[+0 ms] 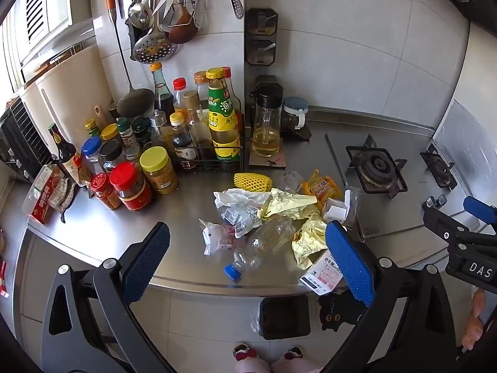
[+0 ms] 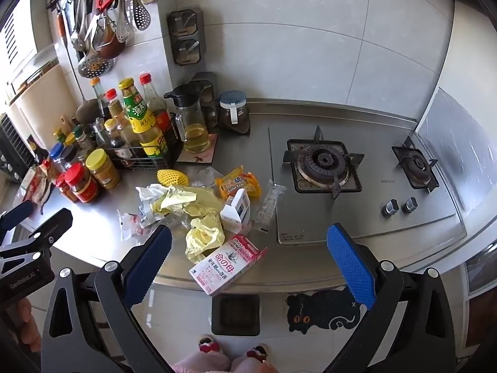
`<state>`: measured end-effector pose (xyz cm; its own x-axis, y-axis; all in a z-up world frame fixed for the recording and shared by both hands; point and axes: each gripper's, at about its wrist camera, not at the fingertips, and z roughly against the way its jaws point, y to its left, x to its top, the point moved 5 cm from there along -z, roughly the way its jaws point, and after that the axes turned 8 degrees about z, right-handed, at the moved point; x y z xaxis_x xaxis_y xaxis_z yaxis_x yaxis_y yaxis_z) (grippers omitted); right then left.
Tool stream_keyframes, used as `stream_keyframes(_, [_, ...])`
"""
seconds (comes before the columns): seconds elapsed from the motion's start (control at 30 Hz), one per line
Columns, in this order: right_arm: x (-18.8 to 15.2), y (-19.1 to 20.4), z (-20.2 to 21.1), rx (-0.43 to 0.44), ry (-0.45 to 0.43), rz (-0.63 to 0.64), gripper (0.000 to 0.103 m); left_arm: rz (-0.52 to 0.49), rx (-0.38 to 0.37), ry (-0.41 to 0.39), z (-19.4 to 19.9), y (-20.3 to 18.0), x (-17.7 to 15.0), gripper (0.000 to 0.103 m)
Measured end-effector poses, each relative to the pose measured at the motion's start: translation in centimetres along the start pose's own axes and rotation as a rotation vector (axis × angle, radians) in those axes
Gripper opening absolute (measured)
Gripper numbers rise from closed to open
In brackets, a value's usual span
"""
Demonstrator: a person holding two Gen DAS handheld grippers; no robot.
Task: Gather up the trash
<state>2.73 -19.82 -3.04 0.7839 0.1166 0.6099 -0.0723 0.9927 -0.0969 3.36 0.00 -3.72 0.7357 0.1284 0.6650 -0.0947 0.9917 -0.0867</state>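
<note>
The trash is lying in a loose heap on the steel counter, between the jars and the stove: a pink and white box hanging over the front edge, crumpled yellow paper, a clear plastic bottle with a blue cap, wrappers and a yellow foam net. Nothing appears collected yet, so the whole job is waiting. The black bin is standing on the floor just below the counter edge. The left gripper and the right gripper are hovering above the heap, fingers spread wide, holding nothing.
</note>
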Motion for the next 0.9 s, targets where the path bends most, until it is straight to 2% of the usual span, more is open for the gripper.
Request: stream_keyframes(0.9, [0.26, -0.17, -0.07, 0.008, -0.001, -0.01, 0.1, -0.003, -0.011, 0.0, 0.08, -0.53, 0.47, 0.095])
